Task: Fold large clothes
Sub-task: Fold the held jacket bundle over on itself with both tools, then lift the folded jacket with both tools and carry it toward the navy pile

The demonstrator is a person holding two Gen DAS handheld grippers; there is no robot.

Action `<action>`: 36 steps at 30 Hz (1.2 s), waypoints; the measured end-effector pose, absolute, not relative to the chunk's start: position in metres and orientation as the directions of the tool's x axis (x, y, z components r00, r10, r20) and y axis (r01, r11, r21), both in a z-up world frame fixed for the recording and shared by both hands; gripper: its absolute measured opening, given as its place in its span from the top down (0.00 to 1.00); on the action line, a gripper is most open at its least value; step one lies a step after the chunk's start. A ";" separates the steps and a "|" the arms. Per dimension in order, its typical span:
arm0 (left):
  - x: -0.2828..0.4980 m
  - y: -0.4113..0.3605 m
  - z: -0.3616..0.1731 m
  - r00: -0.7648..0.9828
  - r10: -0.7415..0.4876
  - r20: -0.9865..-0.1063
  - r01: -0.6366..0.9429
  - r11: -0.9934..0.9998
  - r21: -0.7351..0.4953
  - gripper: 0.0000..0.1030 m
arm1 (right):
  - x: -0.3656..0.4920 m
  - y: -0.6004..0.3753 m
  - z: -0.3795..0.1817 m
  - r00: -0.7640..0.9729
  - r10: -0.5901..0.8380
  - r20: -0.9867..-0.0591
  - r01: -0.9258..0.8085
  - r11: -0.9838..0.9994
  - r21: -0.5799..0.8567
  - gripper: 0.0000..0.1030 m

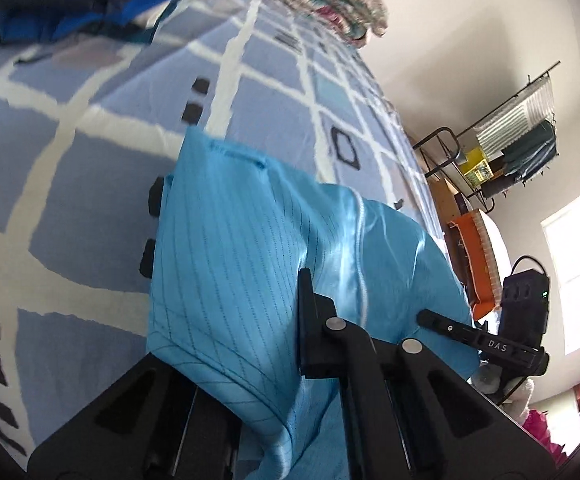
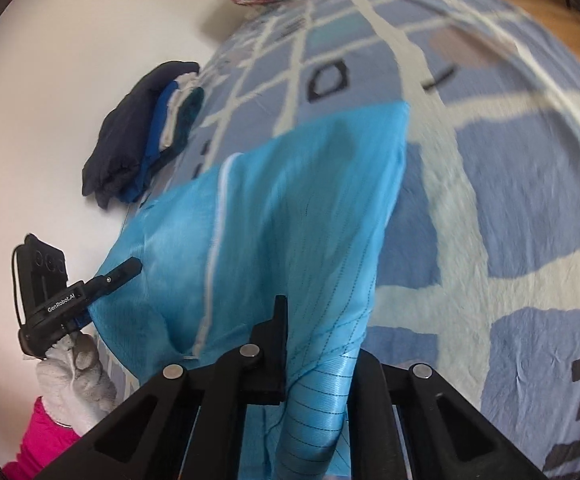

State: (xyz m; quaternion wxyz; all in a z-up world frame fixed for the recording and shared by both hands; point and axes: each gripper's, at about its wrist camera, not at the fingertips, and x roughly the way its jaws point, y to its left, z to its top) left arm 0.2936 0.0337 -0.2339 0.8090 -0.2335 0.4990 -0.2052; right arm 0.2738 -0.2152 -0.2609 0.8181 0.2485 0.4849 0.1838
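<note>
The blue bedspread with a white grid [image 1: 90, 128] serves as the folding surface. Above it hangs the shiny sky-blue pinstriped garment with a white zip [image 1: 250, 248], stretched between both claws, probably so a fold can be carried over. The left gripper [image 1: 286, 320] is clamped on the cloth near one edge; the right gripper [image 2: 302, 344] pinches a gathered edge. Only the right view shows the folded dark clothes stack [image 2: 142, 132] at ten o'clock and the white-gloved hand [image 2: 78, 376]; only the left shows the window [image 1: 570, 240] at three.
</note>
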 end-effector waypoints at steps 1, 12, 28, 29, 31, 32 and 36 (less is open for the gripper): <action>0.291 0.033 -0.227 0.427 -0.562 -0.709 0.113 0.810 -0.575 0.99 | 0.273 -0.213 -0.255 0.468 0.536 -0.703 -0.071 0.816 0.574 0.94; 0.287 0.060 -0.186 0.458 -0.586 -0.669 0.143 0.791 -0.595 1.00 | 0.257 -0.189 -0.207 0.508 0.516 -0.690 -0.139 0.840 0.525 0.96; 0.355 0.142 -0.077 0.606 -0.533 -0.591 0.186 0.817 -0.547 1.00 | 0.328 -0.116 -0.083 0.603 0.528 -0.598 -0.301 0.845 0.442 0.96; 0.366 0.152 -0.067 0.619 -0.525 -0.585 0.182 0.820 -0.543 1.00 | 0.339 -0.106 -0.072 0.612 0.530 -0.587 -0.315 0.844 0.434 0.96; 0.386 0.170 -0.047 0.649 -0.498 -0.575 0.182 0.836 -0.518 1.00 | 0.357 -0.090 -0.055 0.626 0.535 -0.567 -0.341 0.842 0.418 0.96; 0.398 0.182 -0.033 0.673 -0.478 -0.565 0.184 0.848 -0.498 1.00 | 0.370 -0.079 -0.043 0.634 0.539 -0.554 -0.357 0.840 0.409 0.96; 0.444 0.232 0.011 0.751 -0.405 -0.521 0.165 0.880 -0.445 1.00 | 0.424 -0.031 -0.004 0.662 0.563 -0.495 -0.419 0.825 0.379 0.96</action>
